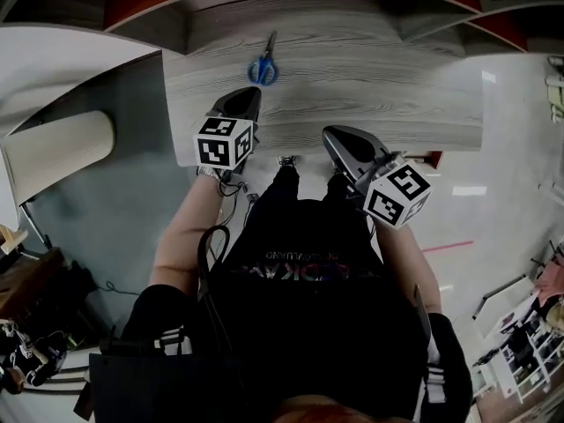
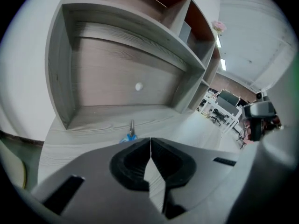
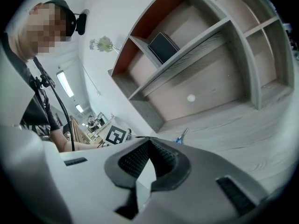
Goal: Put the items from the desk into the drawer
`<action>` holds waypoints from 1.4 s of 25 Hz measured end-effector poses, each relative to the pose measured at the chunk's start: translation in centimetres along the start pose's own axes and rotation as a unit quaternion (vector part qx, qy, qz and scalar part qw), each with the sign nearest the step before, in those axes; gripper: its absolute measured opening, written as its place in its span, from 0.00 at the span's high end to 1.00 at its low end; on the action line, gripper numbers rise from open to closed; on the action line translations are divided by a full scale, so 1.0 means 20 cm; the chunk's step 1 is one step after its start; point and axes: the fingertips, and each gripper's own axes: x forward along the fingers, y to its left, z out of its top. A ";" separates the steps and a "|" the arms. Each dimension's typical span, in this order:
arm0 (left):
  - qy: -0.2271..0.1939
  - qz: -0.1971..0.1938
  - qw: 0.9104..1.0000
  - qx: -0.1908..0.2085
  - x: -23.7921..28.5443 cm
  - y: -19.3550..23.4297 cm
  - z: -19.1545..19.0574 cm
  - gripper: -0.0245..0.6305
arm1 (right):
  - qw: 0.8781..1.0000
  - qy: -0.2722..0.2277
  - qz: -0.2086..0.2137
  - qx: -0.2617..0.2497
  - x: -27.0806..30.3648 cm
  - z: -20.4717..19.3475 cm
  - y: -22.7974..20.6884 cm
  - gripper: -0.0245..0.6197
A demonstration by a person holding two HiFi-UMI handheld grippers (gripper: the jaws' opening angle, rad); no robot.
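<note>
Blue-handled scissors (image 1: 263, 65) lie on the grey wood desk (image 1: 397, 95), blades pointing toward the back. My left gripper (image 1: 249, 95) hovers just in front of them, shut and empty. In the left gripper view the scissors (image 2: 130, 134) peek out right above the closed jaws of the left gripper (image 2: 150, 143). My right gripper (image 1: 335, 136) is over the desk's front edge, shut with nothing in it. The right gripper view has the scissors (image 3: 181, 136) beyond the right gripper (image 3: 148, 142). No drawer shows in any view.
A shelf unit with open compartments (image 2: 126, 55) rises behind the desk; a dark flat panel (image 3: 162, 45) leans on an upper shelf. A beige roll (image 1: 62, 148) lies left of the desk. A small red piece (image 1: 432, 159) sticks out at the desk's front right edge.
</note>
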 end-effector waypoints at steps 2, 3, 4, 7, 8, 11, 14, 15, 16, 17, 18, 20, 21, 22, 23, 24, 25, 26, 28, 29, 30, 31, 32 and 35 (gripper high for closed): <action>0.014 -0.001 1.000 0.011 0.05 0.03 -0.01 0.94 | 1.000 -0.001 -0.009 -0.003 0.03 0.01 0.00 0.94; 0.021 -0.001 1.000 0.014 0.08 0.04 -0.01 0.94 | 1.000 -0.001 -0.013 -0.003 0.03 0.01 0.00 0.94; 0.029 0.000 0.999 0.018 0.11 0.05 -0.01 0.89 | 1.000 -0.003 -0.017 -0.003 0.04 0.02 -0.01 0.94; 0.052 0.010 0.998 0.034 0.20 0.08 -0.03 0.84 | 1.000 -0.007 -0.029 0.002 0.04 0.01 -0.02 0.94; 0.061 0.016 0.997 0.041 0.23 0.09 -0.04 0.84 | 0.999 -0.008 -0.032 0.005 0.03 0.00 -0.03 0.94; 0.087 0.032 0.994 0.058 0.31 0.14 -0.08 0.81 | 0.999 -0.010 -0.040 0.015 0.03 -0.02 -0.03 0.94; 0.111 0.050 0.990 0.072 0.36 0.19 -0.11 0.80 | 0.999 -0.012 -0.044 0.022 0.03 -0.04 -0.04 0.94; 0.119 0.055 0.989 0.073 0.38 0.21 -0.12 0.80 | 0.999 -0.013 -0.046 0.024 0.03 -0.05 -0.04 0.94; 0.126 0.058 0.988 0.074 0.38 0.22 -0.13 0.80 | 0.998 -0.014 -0.048 0.025 0.03 -0.05 -0.04 0.94; 0.132 0.060 0.987 0.074 0.39 0.23 -0.14 0.80 | 0.998 -0.015 -0.049 0.027 0.03 -0.05 -0.04 0.94; 0.136 0.060 0.986 0.076 0.40 0.23 -0.15 0.80 | 0.998 -0.017 -0.051 0.029 0.02 -0.05 -0.04 0.94; 0.144 0.059 0.985 0.081 0.43 0.24 -0.17 0.80 | 0.998 -0.021 -0.054 0.033 0.02 -0.04 -0.04 0.94; 0.148 0.061 0.984 0.081 0.44 0.25 -0.18 0.80 | 0.998 -0.022 -0.056 0.035 0.01 -0.04 -0.04 0.94; 0.151 0.064 0.983 0.080 0.44 0.25 -0.18 0.80 | 0.997 -0.024 -0.057 0.036 0.01 -0.05 -0.04 0.94; 0.154 0.069 0.982 0.080 0.44 0.25 -0.19 0.80 | 0.997 -0.025 -0.058 0.037 0.01 -0.05 -0.04 0.94; 0.156 0.073 0.982 0.079 0.44 0.26 -0.19 0.80 | 0.997 -0.026 -0.059 0.038 0.00 -0.06 -0.04 0.94; 0.157 0.078 0.981 0.079 0.45 0.26 -0.19 0.80 | 0.997 -0.027 -0.060 0.040 0.00 -0.06 -0.04 0.94; 0.156 0.080 0.981 0.077 0.45 0.27 -0.19 0.80 | 0.997 -0.028 -0.061 0.041 0.00 -0.06 -0.04 0.94; 0.157 0.082 0.982 0.071 0.47 0.28 -0.20 0.80 | 0.997 -0.029 -0.063 0.044 -0.01 -0.07 -0.05 0.94; 0.159 0.083 0.981 0.069 0.47 0.28 -0.20 0.80 | 0.997 -0.030 -0.063 0.045 -0.01 -0.07 -0.05 0.94; 0.163 0.085 0.981 0.066 0.48 0.29 -0.21 0.80 | 0.996 -0.030 -0.063 0.045 -0.01 -0.07 -0.06 0.94; 0.166 0.087 0.980 0.061 0.47 0.29 -0.22 0.80 | 0.996 -0.031 -0.063 0.046 -0.02 -0.08 -0.06 0.94; 0.169 0.089 0.980 0.057 0.47 0.29 -0.22 0.80 | 0.996 -0.031 -0.063 0.047 -0.02 -0.08 -0.06 0.94; 0.164 0.091 0.980 0.060 0.46 0.29 -0.22 0.80 | 0.996 -0.032 -0.062 0.049 -0.02 -0.08 -0.06 0.94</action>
